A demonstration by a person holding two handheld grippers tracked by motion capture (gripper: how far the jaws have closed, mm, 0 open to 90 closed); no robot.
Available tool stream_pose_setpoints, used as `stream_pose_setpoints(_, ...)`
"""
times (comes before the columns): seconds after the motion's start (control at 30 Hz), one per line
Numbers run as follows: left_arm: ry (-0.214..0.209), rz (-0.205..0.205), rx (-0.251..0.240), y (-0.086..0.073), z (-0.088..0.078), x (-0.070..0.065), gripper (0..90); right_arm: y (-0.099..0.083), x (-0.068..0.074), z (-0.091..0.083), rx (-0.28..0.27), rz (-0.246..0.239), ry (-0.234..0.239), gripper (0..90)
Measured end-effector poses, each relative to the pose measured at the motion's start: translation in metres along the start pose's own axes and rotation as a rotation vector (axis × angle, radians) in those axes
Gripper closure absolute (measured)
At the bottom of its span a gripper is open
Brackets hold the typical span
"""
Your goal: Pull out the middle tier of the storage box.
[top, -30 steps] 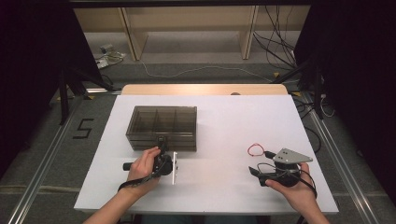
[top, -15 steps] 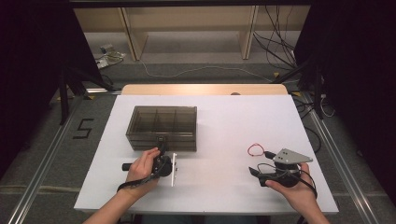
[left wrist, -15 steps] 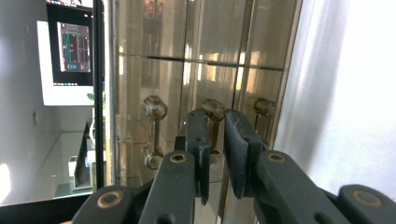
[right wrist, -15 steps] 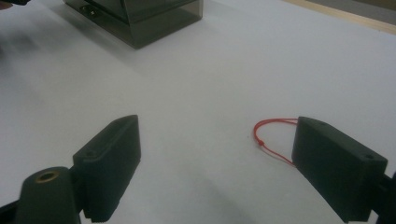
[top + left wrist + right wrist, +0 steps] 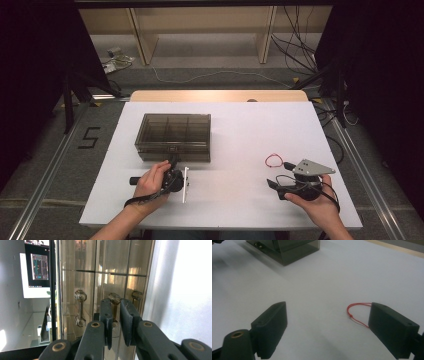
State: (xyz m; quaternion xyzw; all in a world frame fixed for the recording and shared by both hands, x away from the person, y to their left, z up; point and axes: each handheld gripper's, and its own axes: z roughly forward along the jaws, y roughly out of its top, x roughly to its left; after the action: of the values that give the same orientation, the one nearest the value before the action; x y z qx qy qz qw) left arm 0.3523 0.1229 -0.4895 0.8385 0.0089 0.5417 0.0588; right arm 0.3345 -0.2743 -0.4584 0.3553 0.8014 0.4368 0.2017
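While the white table [image 5: 240, 130] carries the smoky plastic compartment box [image 5: 174, 136] on its left half, the left gripper [image 5: 115, 315] clenches the box's front latch [image 5: 114, 299]; the right gripper [image 5: 328, 332] rests released beside a red string loop [image 5: 355, 311].

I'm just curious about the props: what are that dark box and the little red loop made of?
The box looks like smoky, glossy clear plastic: its dividers show through and its wall mirrors the room. The red loop seems thin cord or string, limp, with a small knot; it could also be fine wire.
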Motion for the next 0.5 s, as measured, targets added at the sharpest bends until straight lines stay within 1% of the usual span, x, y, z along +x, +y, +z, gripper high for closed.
stream_pose_setpoints(0.07,0.002,-0.003,-0.001,0.000,-0.001,-0.001,80.5,0.000,0.000,0.000,0.001,-0.001,0.000,16.1)
stream_pose_setpoints(0.37,-0.001,0.013,-0.004,-0.001,-0.008,-0.004,80.5,0.000,0.000,0.000,-0.001,-0.001,0.001,16.0)
stream_pose_setpoints(0.5,0.002,0.008,-0.010,-0.001,-0.011,-0.005,80.5,0.000,0.000,0.000,-0.002,-0.002,0.000,16.1)
